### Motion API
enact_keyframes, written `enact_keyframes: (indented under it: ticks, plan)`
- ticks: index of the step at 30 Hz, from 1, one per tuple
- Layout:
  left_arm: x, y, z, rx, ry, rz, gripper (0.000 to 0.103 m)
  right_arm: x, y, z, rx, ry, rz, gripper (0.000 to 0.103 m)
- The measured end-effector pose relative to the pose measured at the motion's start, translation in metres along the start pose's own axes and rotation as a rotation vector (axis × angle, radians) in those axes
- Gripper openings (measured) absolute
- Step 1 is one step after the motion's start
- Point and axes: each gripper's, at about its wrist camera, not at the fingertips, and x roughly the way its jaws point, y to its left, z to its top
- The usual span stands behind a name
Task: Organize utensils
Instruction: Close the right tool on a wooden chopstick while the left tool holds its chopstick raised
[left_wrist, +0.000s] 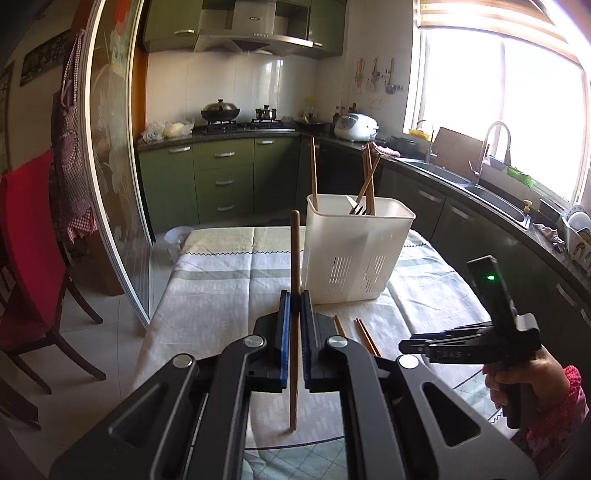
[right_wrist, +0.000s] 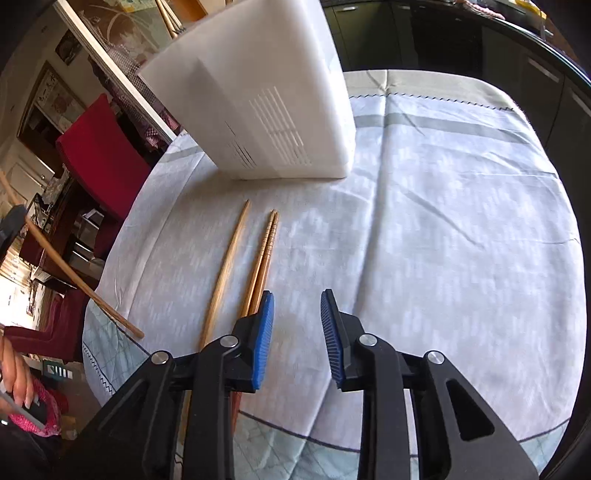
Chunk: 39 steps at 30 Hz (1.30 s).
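Observation:
My left gripper (left_wrist: 294, 299) is shut on a wooden chopstick (left_wrist: 294, 254) and holds it upright, its lower tip touching the tablecloth. A white slotted utensil holder (left_wrist: 354, 251) stands just beyond, with several chopsticks and a fork (left_wrist: 360, 208) in it. My right gripper (right_wrist: 297, 302) is open and empty, low over the table. Three loose chopsticks (right_wrist: 258, 258) lie on the cloth just left of its left pad, in front of the holder (right_wrist: 258, 99). The held chopstick also shows in the right wrist view (right_wrist: 74, 273).
The table has a pale striped tablecloth (right_wrist: 443, 221). Red chairs (left_wrist: 33, 258) stand to the left. Kitchen counters with a sink (left_wrist: 491, 199) run along the right.

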Motion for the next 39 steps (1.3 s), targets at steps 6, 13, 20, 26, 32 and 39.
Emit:
enact_keyframes:
  ticks: [6,13,20,26,32,39]
  plan:
    - [-0.011,0.005,-0.004,0.018,-0.011,-0.015,0.005,0.026,0.020,0.016,-0.031,0.047,-0.024,0.020]
    - [-0.011,0.006,-0.004,0.029,-0.014,-0.020,0.005,0.030,0.035,0.021,-0.075,0.057,-0.115,0.017]
    - [-0.008,0.004,-0.004,0.048,-0.014,-0.027,0.005,0.036,0.050,0.018,-0.124,0.072,-0.179,0.016]
    - [-0.005,0.000,-0.003,0.059,-0.016,-0.022,0.005,0.047,0.062,0.026,-0.139,0.067,-0.218,0.010]
    - [-0.004,-0.001,-0.002,0.067,-0.016,-0.019,0.005,0.040,0.055,0.031,-0.070,0.017,-0.142,0.006]
    - [-0.001,-0.001,-0.001,0.078,-0.013,-0.015,0.005,-0.034,0.064,0.023,-0.054,-0.201,-0.065,0.006]
